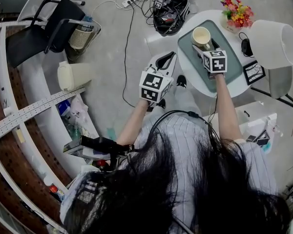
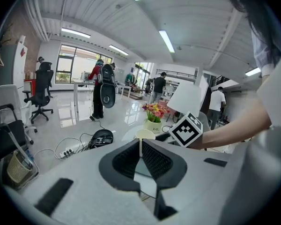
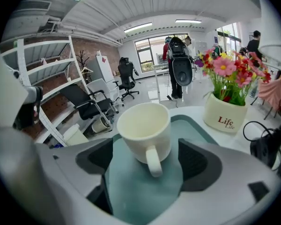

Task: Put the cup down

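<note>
Cup (image 3: pixel 143 125): I read it upright on the green tray (image 3: pixel 136 196), between my right gripper's (image 3: pixel 147 168) spread jaws and clear of both, left gripper (image 2: pixel 141 146) closed and empty; set-down looks done, next a straight pull-back clear of the handle.

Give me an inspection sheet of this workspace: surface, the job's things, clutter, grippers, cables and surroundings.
Surface: round white table carrying a teal tray.
Job's things: cream cup stands upright on the tray, handle toward the right gripper.
Clutter: flower pot and white lampshade by the tray.
Grippers: right gripper has its jaws apart either side of the cup, not gripping it. Left gripper has its jaws together on nothing, held off the table over the floor.
Cables: black cable on the table; power strip with leads on the floor.
Surroundings: office chair, shelving, people standing further off.
</note>
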